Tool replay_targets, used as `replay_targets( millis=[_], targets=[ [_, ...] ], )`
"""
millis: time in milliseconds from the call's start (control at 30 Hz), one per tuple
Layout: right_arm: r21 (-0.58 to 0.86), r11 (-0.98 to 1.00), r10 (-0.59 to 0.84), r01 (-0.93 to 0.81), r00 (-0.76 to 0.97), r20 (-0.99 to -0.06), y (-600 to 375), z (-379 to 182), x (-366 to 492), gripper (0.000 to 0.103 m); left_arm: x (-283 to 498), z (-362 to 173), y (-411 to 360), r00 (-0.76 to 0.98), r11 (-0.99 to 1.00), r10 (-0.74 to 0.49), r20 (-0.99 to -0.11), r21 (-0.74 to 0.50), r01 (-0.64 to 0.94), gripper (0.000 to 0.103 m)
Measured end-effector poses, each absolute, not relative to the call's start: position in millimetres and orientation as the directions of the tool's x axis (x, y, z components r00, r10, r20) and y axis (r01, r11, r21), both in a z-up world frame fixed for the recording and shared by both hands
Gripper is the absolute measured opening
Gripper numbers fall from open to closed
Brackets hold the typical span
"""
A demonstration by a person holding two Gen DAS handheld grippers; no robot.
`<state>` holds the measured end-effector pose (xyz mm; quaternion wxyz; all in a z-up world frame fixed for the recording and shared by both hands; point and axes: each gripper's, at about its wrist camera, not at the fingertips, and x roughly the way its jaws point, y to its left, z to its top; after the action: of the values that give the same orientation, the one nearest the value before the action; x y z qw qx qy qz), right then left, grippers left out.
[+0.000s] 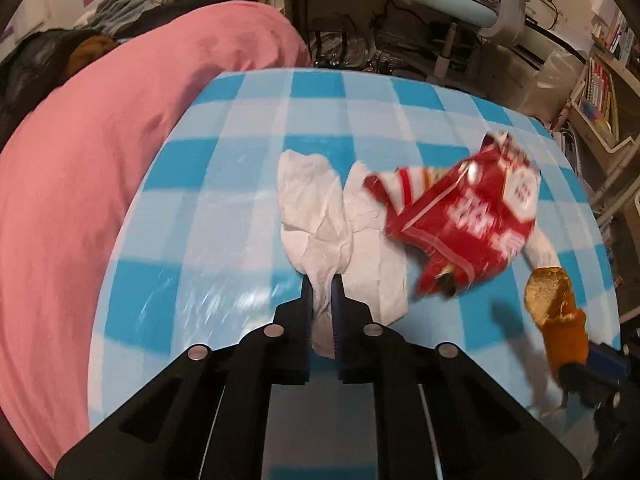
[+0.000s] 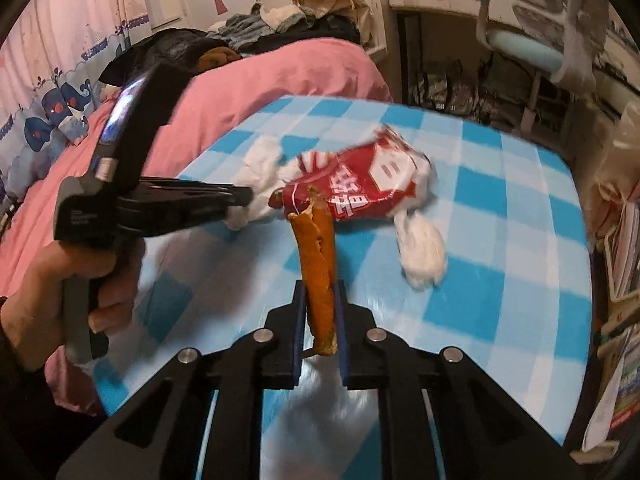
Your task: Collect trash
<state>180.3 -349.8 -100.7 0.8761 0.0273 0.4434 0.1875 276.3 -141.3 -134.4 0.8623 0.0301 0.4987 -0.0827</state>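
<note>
On the blue-and-white checked table (image 1: pixel 248 128) lies crumpled white tissue (image 1: pixel 316 208). My left gripper (image 1: pixel 322 284) is shut on its near end. A red snack wrapper (image 1: pixel 472 216) rests across the tissue to the right. In the right wrist view my right gripper (image 2: pixel 320 292) is shut on an orange peel (image 2: pixel 316 256), which stands up between the pads. The peel's tip reaches the red wrapper (image 2: pixel 360 184). More white tissue (image 2: pixel 424 252) shows under and right of the wrapper. In that view the left gripper (image 2: pixel 240 196) comes in from the left, held by a hand (image 2: pixel 60 280). The peel (image 1: pixel 556 300) also shows at the lower right of the left wrist view.
A bed with a pink cover (image 1: pixel 100 152) runs along the table's left side, with clothes piled at its far end. A light-blue office chair (image 1: pixel 460 4) and a desk stand beyond the table. Shelves with books (image 1: pixel 600 92) are at the right.
</note>
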Motion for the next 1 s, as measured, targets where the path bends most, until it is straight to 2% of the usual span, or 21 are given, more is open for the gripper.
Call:
replay_targets(
  millis=[200, 367, 667, 833, 900, 967, 1000],
  targets=[
    [0.237, 0.93, 0.348, -0.281, 0.466, -0.813, -351.1, -109.6, 155.8, 0.014, 227.2, -126.3, -104.3, 0.464, 0.983, -0.157, -0.872, -0.092, 0.161, 0.007],
    [0.22, 0.939, 0.322, -0.264, 0.45, -0.833, -348.0, -111.7, 135.6, 0.014, 181.2, -115.8, -87.6, 0.477, 0.981, -0.166, -0.863, -0.095, 0.17, 0.008],
    [0.176, 0.948, 0.282, -0.264, 0.446, -0.85, -335.6, -113.1, 112.4, 0.016, 129.2, -104.8, -86.6, 0.511, 0.98, -0.096, -0.854, 0.009, 0.199, 0.008],
    [0.159, 0.952, 0.266, -0.26, 0.452, -0.851, -332.6, -113.0, 108.8, 0.016, 117.4, -102.4, -89.0, 0.528, 0.976, -0.066, -0.847, 0.057, 0.212, 0.019],
    [0.157, 0.955, 0.26, -0.251, 0.457, -0.85, -333.2, -112.7, 108.1, 0.018, 114.1, -100.7, -89.6, 0.537, 0.974, -0.058, -0.842, 0.069, 0.214, 0.027],
    [0.156, 0.957, 0.256, -0.244, 0.462, -0.849, -333.8, -112.6, 107.3, 0.026, 111.1, -98.7, -90.1, 0.546, 0.973, -0.059, -0.836, 0.074, 0.218, 0.035],
    [0.153, 0.958, 0.253, -0.241, 0.466, -0.848, -333.6, -112.5, 106.7, 0.027, 109.6, -97.4, -90.6, 0.551, 0.973, -0.059, -0.832, 0.077, 0.22, 0.04]
  ],
)
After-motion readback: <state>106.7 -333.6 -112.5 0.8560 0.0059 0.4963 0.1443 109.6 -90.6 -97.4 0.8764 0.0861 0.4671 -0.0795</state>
